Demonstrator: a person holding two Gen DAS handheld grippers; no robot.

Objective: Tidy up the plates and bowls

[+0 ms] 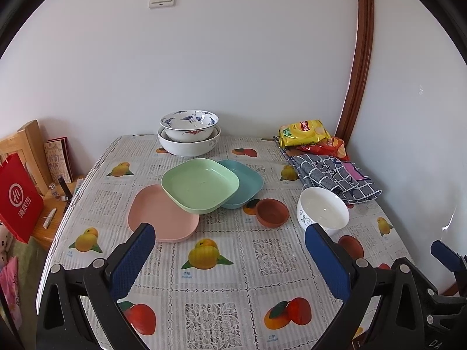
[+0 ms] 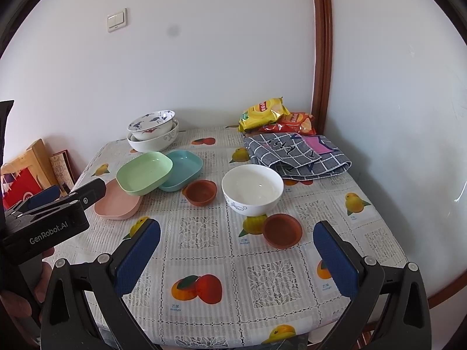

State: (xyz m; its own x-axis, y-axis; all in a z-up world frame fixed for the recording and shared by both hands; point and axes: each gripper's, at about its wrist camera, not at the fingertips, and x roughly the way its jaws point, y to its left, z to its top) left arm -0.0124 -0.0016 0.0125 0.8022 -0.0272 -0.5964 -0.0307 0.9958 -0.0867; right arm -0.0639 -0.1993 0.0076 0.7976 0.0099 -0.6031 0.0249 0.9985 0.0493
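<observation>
Now both sets of fingers wide apart and empty, right gripper (image 2: pixel 236 250) nearer the white bowl (image 2: pixel 252 194), just ahead, beside the green plate (image 2: pixel 144 173) on the surface (image 2: pixel 262 291).

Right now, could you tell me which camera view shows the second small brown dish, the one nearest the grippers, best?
The right wrist view shows it best: the near brown dish sits whole and unobstructed in front of the white bowl. In the left wrist view, only part of it shows behind the left gripper's finger.
</observation>
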